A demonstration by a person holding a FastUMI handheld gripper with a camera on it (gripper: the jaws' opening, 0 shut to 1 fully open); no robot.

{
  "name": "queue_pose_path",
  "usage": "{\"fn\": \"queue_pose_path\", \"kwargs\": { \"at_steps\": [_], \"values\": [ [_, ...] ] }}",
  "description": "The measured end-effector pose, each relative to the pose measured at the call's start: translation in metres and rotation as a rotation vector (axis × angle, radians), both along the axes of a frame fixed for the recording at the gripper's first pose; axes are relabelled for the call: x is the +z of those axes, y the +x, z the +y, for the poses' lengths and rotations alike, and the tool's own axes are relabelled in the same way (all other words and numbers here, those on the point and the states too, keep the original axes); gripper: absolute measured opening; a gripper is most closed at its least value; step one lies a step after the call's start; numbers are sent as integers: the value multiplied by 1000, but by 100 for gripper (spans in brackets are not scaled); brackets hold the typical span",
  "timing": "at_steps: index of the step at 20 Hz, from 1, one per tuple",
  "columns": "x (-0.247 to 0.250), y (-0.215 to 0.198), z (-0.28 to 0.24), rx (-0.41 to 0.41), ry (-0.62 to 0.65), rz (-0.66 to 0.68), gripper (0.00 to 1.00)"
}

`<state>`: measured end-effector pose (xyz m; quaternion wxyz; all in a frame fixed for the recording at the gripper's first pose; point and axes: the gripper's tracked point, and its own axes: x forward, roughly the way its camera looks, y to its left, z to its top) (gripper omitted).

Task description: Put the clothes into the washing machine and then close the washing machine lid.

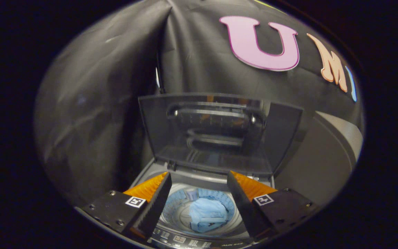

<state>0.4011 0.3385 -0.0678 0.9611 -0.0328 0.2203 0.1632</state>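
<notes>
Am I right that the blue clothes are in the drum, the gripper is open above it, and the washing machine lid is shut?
Not quite. In the gripper view the lid stands raised and open. The blue clothes do lie in the drum, with the gripper open above.

gripper (199,193) | fingers (157,204) spread wide apart, nothing held between them | tips angled forward and slightly inward | level, side by side

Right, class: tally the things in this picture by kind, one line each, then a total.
Washing machine, lid standing open: 1
Blue clothes lying in the drum: 1 bundle
Tool, fingers apart above the drum, holding nothing: 1
Total: 3
</notes>
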Motion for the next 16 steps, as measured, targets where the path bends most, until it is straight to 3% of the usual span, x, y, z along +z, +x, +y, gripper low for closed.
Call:
{"fn": "queue_pose_path", "kwargs": {
  "at_steps": [4, 10, 13, 16],
  "values": [
    [49, 26, 4, -38, 66, -100, 97],
    [91, 88, 5, -166, 132, -279, 97],
    [109, 120, 16, -147, 114, -417, 96],
    [104, 138, 23, -152, 83, -449, 96]
  ]
}}
